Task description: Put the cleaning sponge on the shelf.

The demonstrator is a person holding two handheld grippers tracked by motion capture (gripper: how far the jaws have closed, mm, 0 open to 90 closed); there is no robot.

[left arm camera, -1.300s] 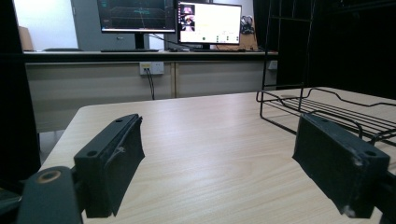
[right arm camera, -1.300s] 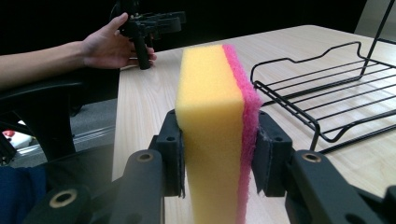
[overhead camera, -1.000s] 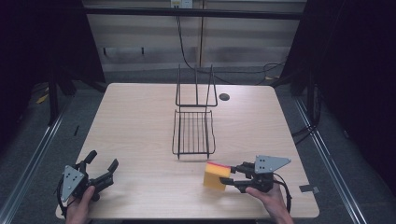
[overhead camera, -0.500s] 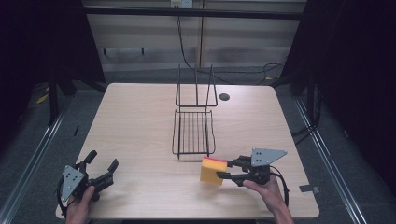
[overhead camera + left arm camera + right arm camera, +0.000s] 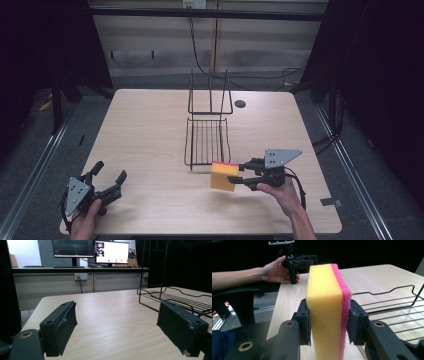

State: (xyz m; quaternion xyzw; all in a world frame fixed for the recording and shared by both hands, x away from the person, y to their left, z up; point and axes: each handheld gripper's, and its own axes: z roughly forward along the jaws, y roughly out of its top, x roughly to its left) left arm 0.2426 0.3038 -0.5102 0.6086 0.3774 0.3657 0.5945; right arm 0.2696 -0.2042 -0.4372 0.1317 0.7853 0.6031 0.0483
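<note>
Down at about seven o'clock on the table, the left gripper rests near the front edge in the person's left hand, its jaws spread wide with nothing between them; in the left gripper view the two black pads stand far apart over bare wood, pointing toward the wire rack off at two o'clock. Moving toward the middle, the wire rack sits at the table's centre, its flat grid lying on the wood and its upright frame rising at the twelve o'clock end. Just off the rack's front right corner, at roughly five o'clock, the sponge is clamped between the jaws of the right gripper, held by the right hand. In the right gripper view the sponge stands on edge, its yellow body to the left and pink scouring layer to the right, both pads pressing its faces, with the rack's wires just beside it at three o'clock.
</note>
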